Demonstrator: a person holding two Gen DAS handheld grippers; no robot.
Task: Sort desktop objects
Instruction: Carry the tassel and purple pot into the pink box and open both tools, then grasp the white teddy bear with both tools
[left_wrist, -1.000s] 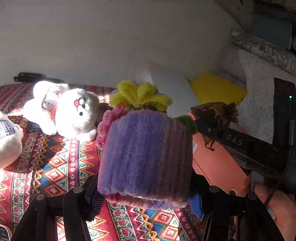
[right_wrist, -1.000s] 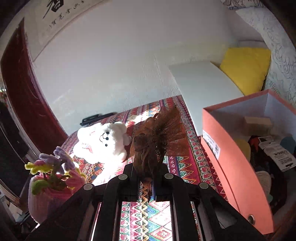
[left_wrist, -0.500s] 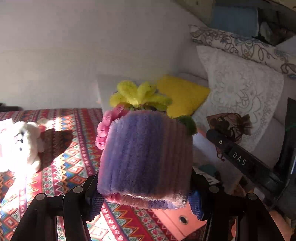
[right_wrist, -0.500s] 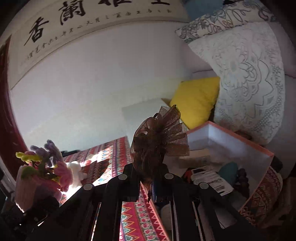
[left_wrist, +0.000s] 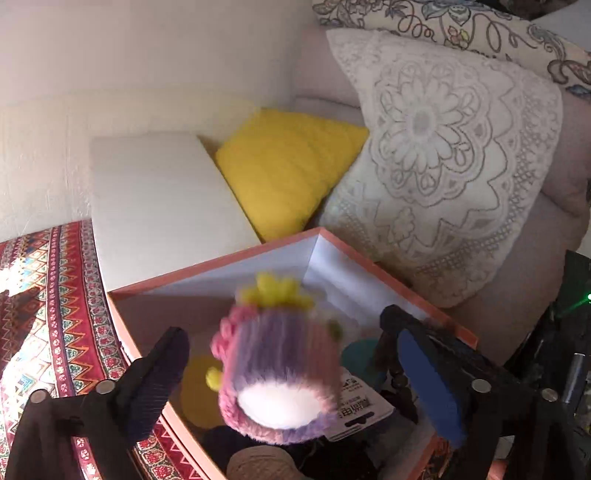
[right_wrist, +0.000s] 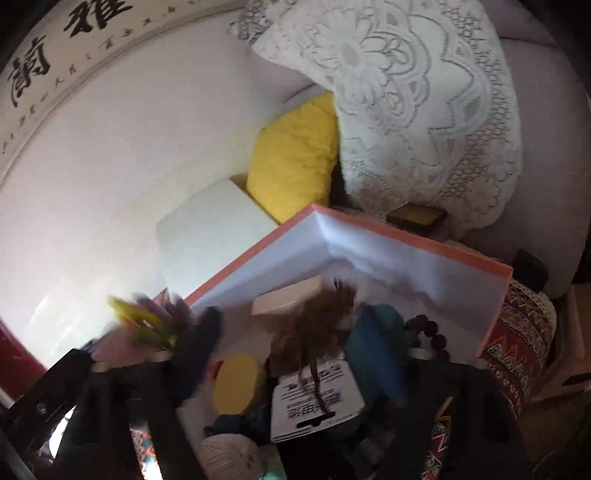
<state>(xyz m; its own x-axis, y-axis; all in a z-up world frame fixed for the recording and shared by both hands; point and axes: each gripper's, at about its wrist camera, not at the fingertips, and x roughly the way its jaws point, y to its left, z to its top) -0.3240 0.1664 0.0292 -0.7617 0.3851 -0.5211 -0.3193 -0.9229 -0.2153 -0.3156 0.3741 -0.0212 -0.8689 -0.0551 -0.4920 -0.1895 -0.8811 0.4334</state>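
Two hand-held grippers hang over the open orange box (left_wrist: 369, 258), which stands at the end of the bench, against the cushions. The left hand-held gripper (left_wrist: 291, 354) has its jaws spread wide. The plush flower pot (left_wrist: 280, 373) sits between them, blurred, its white underside towards the camera and its yellow petals pointing into the box. There is a clear gap on each side, so neither finger touches it. It is above the box's near-left part, over a yellow round thing (left_wrist: 195, 391) and a printed card (left_wrist: 364, 406) lying inside.

The right hand-held gripper (right_wrist: 291, 354) is also spread wide; its left finger (right_wrist: 199, 354) is dark and smeared, the blue pad of the other (right_wrist: 373, 354) stands well apart from it. Between them, free of both, is the brown organza pouch (right_wrist: 314, 328), blurred, above the same printed card (right_wrist: 317, 398) near the box's middle. Whether it already rests on the contents I cannot tell. In this view the plush flower pot (right_wrist: 147, 325) shows as a streak at the box's left wall.

The patterned cloth (left_wrist: 48, 314) covers the bench left of the box. A white board (left_wrist: 162, 210), a yellow cushion (left_wrist: 288, 173) and a lace cushion (left_wrist: 443, 166) lie beyond the box's far edge.
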